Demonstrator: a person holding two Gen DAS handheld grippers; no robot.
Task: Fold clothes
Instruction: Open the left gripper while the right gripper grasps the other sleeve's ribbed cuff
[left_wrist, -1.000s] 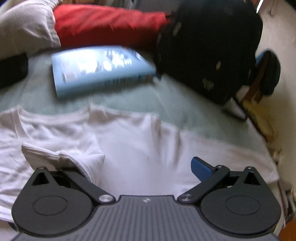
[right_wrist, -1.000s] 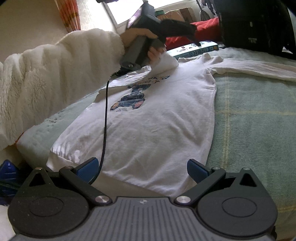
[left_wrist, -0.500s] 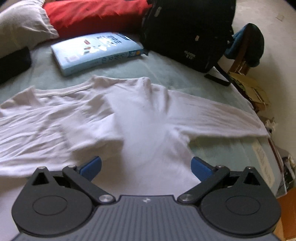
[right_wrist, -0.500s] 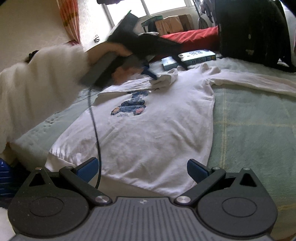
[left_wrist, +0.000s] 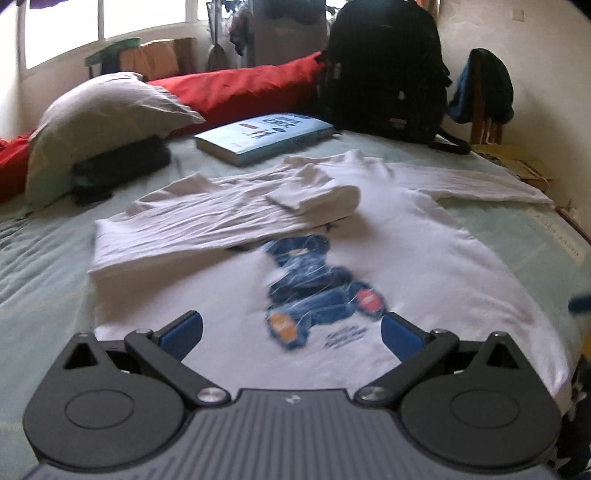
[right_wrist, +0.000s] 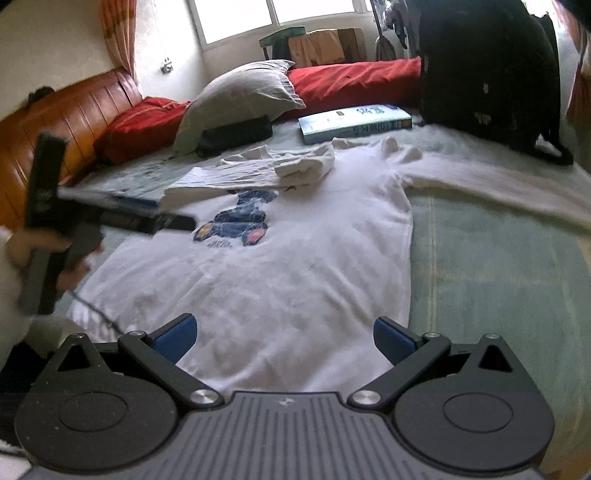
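Both tools are released and carry nothing: the left tool (left_wrist: 291, 330) hovers over the near hem of the white shirt (left_wrist: 424, 266), the right tool (right_wrist: 284, 338) likewise. That shirt lies front up on the bed (right_wrist: 498, 266), its blue print (left_wrist: 314, 291) showing, one sleeve (left_wrist: 221, 218) folded across the chest, the other sleeve (left_wrist: 480, 184) stretched right. Beyond it lie a blue book (left_wrist: 266, 136), a grey pillow (left_wrist: 107, 114), a red cushion (left_wrist: 240, 88) and a black backpack (left_wrist: 384, 70).
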